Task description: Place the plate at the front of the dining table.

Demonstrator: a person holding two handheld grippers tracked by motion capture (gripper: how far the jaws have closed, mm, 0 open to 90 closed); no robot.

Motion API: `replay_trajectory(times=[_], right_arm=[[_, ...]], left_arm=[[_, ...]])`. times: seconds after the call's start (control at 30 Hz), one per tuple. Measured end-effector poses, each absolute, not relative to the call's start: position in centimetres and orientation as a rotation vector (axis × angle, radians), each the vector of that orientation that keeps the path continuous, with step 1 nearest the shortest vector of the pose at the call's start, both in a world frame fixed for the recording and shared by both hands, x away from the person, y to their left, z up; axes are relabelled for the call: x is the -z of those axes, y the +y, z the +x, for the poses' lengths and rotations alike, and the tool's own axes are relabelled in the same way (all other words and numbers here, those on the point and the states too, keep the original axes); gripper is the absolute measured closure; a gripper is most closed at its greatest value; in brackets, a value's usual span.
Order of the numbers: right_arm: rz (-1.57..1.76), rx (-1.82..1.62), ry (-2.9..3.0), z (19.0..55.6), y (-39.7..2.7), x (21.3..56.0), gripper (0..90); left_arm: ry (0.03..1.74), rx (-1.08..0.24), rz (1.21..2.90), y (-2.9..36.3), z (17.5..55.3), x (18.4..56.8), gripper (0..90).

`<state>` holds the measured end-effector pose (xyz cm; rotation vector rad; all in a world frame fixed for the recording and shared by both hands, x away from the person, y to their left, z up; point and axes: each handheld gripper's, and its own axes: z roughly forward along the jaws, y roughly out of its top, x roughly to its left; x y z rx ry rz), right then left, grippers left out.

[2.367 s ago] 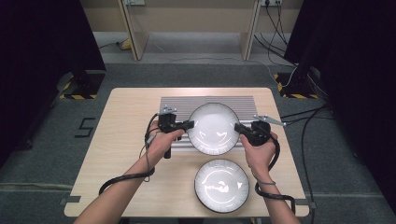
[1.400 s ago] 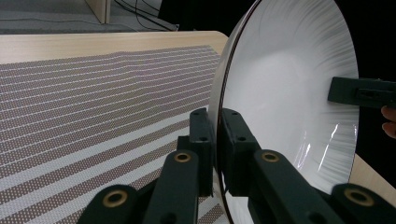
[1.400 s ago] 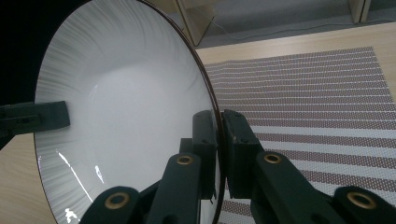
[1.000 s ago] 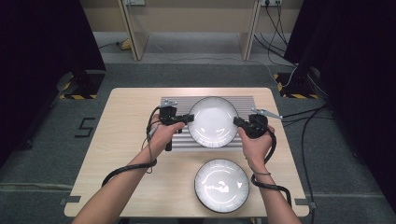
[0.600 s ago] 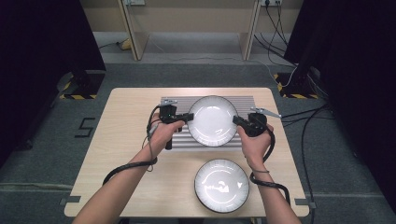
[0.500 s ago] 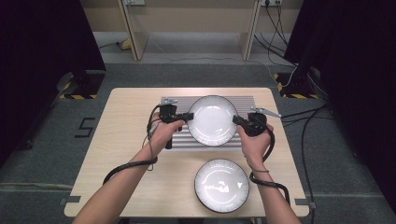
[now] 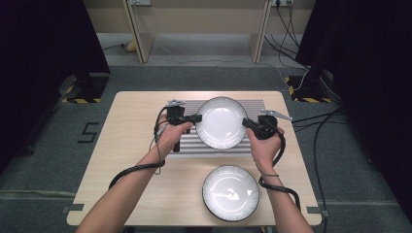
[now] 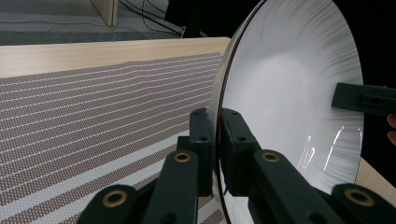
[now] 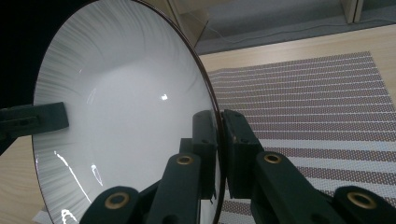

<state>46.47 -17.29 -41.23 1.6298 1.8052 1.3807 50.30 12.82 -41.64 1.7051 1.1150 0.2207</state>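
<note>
White plate (image 7: 222, 122), shallow and glossy with a thin dark rim, is held between the two grippers above the grey striped mat (image 7: 189, 144) on the far half of the wooden table (image 7: 126, 145). From above, the left gripper (image 7: 197, 118) has it by the left edge and the right gripper (image 7: 245, 122) by the right edge, one hand on either side, so the plate hangs between them with its face up toward the overhead camera. In the left gripper view the black jaws are clenched on the plate's rim (image 8: 215, 140), one pad on the back and one on the shiny inner face, with the rim running straight up between them; across the bowl of the plate the tip of the right gripper (image 8: 362, 99) can be seen pinching the opposite edge. The right gripper view tells the same story from the other side: its jaws squeeze the rim (image 9: 217, 140), and the left gripper's tip (image 9: 39, 119) grips the far edge. Behind the plate in both gripper views lies the mat, its fine dotted stripes running across the tabletop. A second plate (image 7: 230, 192) of the same kind sits flat on the bare wood near the person's edge of the table, well apart from the held one and untouched. Cables trail from both grippers, looping over the table beside the forearms.
</note>
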Motion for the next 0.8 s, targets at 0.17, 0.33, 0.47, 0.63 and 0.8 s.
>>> replay_trajectory(times=[0.17,0.33,0.47,0.63,0.8], right_arm=[[1.633,-1.369,1.806,46.8,-17.2,41.3,84.4],[1.636,-1.365,1.804,47.1,-17.3,41.3,84.3],[1.641,-1.369,1.795,47.3,-17.2,41.4,84.2],[1.641,-1.362,1.801,47.6,-17.2,41.4,84.2],[1.641,-1.358,1.799,47.8,-17.1,41.4,84.3]], left_arm=[[1.122,-0.219,1.703,12.8,50.6,41.8,83.2],[1.124,-0.224,1.704,12.7,50.9,41.8,83.2],[1.126,-0.226,1.704,12.6,51.1,41.7,83.2],[1.134,-0.226,1.707,12.7,51.3,41.8,83.1],[1.136,-0.232,1.709,12.6,51.6,41.8,83.0]])
